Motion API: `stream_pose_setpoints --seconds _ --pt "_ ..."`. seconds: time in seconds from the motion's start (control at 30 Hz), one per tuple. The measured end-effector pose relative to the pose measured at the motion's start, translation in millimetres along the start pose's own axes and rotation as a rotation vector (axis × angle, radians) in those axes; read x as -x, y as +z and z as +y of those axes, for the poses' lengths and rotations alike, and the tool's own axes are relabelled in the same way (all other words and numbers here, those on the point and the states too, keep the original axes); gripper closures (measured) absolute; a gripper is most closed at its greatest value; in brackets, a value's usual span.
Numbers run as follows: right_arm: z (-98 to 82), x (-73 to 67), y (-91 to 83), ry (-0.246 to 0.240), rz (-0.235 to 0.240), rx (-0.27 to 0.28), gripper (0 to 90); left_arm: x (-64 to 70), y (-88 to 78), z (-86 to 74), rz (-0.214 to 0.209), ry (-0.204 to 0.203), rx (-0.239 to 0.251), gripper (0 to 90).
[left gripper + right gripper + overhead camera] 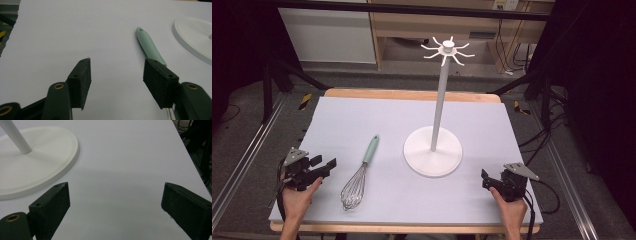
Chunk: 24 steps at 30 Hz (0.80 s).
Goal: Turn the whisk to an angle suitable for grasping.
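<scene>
A person is standing at the near edge of the table (362, 115), which is wearing a pale mat, w/ a gripper in each hand. The left gripper (323, 165) is hovering near the near-left corner, jaws spread apart, gripping nothing. The right gripper (484, 180) is sitting low at the near-right, jaws also wide apart & empty.

From the high view, a whisk (357, 177) is lying just right of the left gripper, wire head toward the near edge, mint handle pointing far. A white stand (432, 150) is rising from the middle of the mat: round base, tall pole, a ring of hooks up top.

The left gripper view is showing the whisk's handle (150, 47) passing behind its right-hand pad, plus the stand's base rim (190, 37) at the frame's right; wires barely visible. The right gripper view is catching the stand base (37, 165) & the pole's foot at its left, bare mat betw. its jaws.
</scene>
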State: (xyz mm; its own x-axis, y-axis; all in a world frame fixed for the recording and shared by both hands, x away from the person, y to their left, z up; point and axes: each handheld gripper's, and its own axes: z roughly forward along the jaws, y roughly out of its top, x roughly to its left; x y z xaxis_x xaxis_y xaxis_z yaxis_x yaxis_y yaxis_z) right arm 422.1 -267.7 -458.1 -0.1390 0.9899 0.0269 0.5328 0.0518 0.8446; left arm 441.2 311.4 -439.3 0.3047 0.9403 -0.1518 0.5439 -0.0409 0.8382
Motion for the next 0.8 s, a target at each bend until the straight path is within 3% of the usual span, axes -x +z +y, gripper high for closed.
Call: stream_pose_setpoints --seconds 0.33,0.57,0.8 --pt "0.3 -4.3 -1.7 0.005 0.02 -0.004 8.5 15.2 -3.7 8.6 -0.033 0.029 -0.005 38.4" --pt "1.3 -14.9 -1.4 -0.035 0.033 -0.005 8.7 23.2 -3.2 15.4 -0.049 0.039 -0.012 38.4" --pt "3.3 -10.8 -1.7 -0.022 0.034 -0.007 8.7 33.5 -1.5 25.9 -0.065 0.062 -0.008 38.4"
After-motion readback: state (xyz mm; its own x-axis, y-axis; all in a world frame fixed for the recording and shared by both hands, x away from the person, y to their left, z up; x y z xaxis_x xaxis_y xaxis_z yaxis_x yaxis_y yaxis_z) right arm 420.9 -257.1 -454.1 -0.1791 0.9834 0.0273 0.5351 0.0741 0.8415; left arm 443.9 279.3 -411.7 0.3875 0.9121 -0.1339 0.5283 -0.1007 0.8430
